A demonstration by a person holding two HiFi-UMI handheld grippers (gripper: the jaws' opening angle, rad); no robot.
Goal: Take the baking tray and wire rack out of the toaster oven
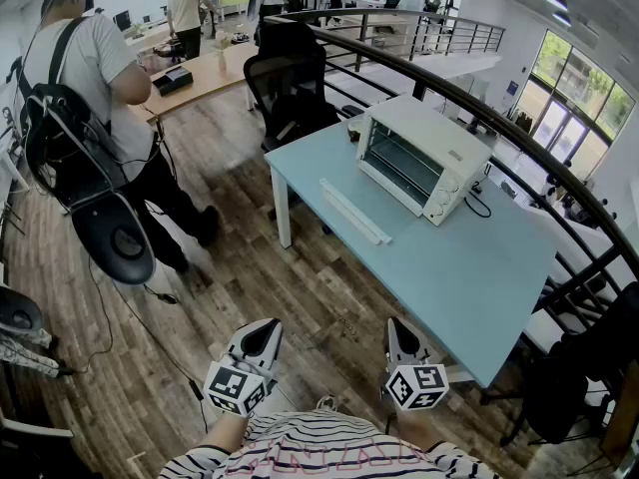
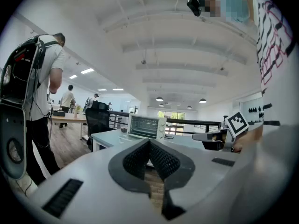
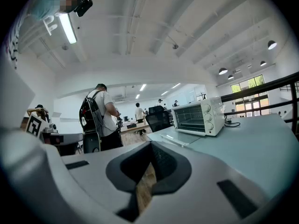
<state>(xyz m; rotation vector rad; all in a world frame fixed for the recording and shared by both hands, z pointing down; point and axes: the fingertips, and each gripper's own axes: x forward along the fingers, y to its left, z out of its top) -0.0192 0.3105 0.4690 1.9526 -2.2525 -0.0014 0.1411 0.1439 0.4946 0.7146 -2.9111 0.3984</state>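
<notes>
Toaster oven [image 1: 419,158] stands near the far edge of the surface [image 1: 449,287] with its door shut, and the baking tray and wire rack cannot be made out behind it. Both are probably thin, stiff, light, slick metal, best pinched at the front rim. Left gripper [image 1: 262,329] and right gripper [image 1: 397,327] are closed and empty, roughly level by the person's torso, well apart from the oven
</notes>
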